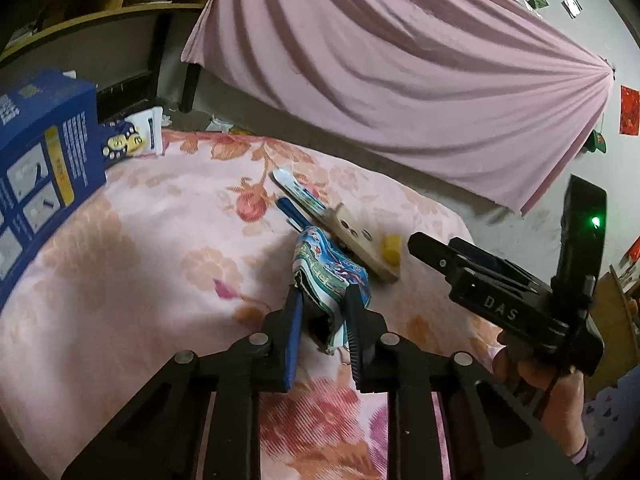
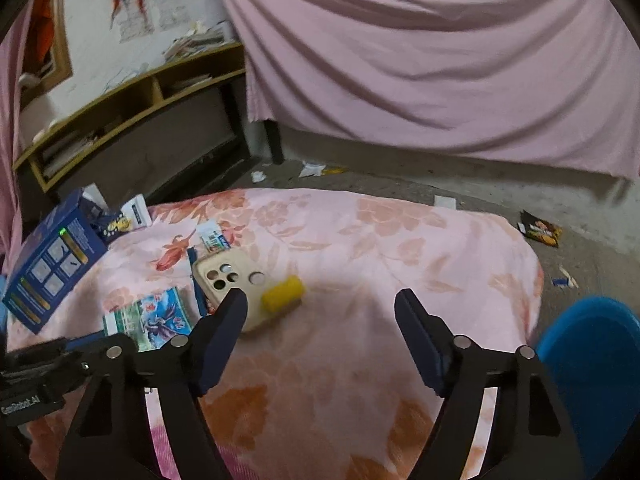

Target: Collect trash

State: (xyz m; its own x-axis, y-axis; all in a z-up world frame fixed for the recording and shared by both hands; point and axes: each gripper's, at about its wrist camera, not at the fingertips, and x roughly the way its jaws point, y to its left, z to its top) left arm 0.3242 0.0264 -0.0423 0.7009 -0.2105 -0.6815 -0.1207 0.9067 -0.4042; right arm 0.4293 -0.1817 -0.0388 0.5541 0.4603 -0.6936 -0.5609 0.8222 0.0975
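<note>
Trash was the business at hand, and one piece of it, a crumpled blue-green wrapper point(image 1: 330, 276), sat pinched between the fingers of the left hand-held gripper point(image 1: 322, 320), narrowed onto it just above the flowered bedcover point(image 1: 132, 248). By my judgement the picking step was done for this piece and the carrying step was due: the next move called for lifting it clear and taking it to a container, perhaps the blue bin point(image 2: 588, 364) at four o'clock in the right wrist view (I could not see enough of it to be sure it was a bin).

At the left gripper's one o'clock, just beyond the wrapper, lay a beige phone case point(image 1: 362, 246) with a yellow cylinder point(image 1: 390, 248) beside it, and a flat printed packet point(image 1: 300, 194) at twelve o'clock, partly under the case. A blue box point(image 1: 44, 168) stood at ten o'clock near the bed's edge.

The right hand-held gripper point(image 2: 320, 304) hung wide apart over the bedcover and gripped nothing; its left finger point(image 2: 224, 320) overlapped the phone case in view, though contact could not be judged. More scraps lay on the floor point(image 2: 400, 184) past the bed, including a dark packet point(image 2: 540, 229) at two o'clock, so much collecting seemed left.
</note>
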